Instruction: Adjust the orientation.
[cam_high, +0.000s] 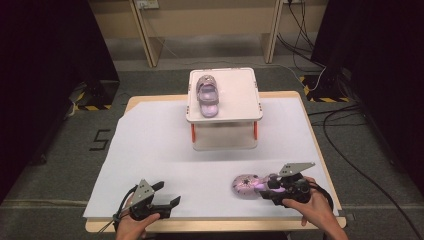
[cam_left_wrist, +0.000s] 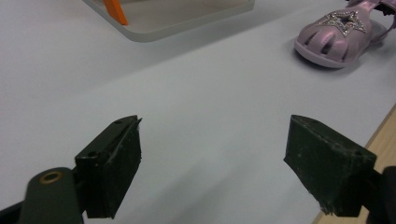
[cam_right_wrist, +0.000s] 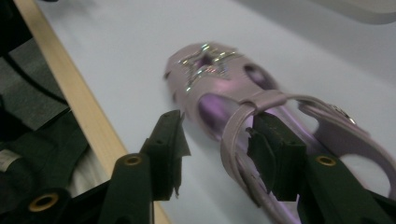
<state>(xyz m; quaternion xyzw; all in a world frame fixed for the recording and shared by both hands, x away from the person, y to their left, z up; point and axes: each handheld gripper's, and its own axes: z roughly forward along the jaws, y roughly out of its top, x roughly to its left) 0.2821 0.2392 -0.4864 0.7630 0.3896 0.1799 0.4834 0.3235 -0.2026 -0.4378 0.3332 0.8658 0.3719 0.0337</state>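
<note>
Lying on its sole on the pale grey table cover (cam_high: 165, 150), the pink plastic child's sandal with a glittery star on the toe (cam_high: 246, 184) sits at the near right, toe toward the table's left. Right gripper (cam_high: 267, 189) at its heel end: jaws part-spread, one inside the shoe beside the ankle strap, the other outside along the sandal's side; whether the pads press cannot be told. Left gripper (cam_high: 167, 195) well apart at near left, jaws spread wide, nothing between them. Matching second pink sandal (cam_high: 208, 95) rests on the white square raised stand with orange legs (cam_high: 240, 100). Floor marking reads "5" (cam_high: 100, 140)
</note>
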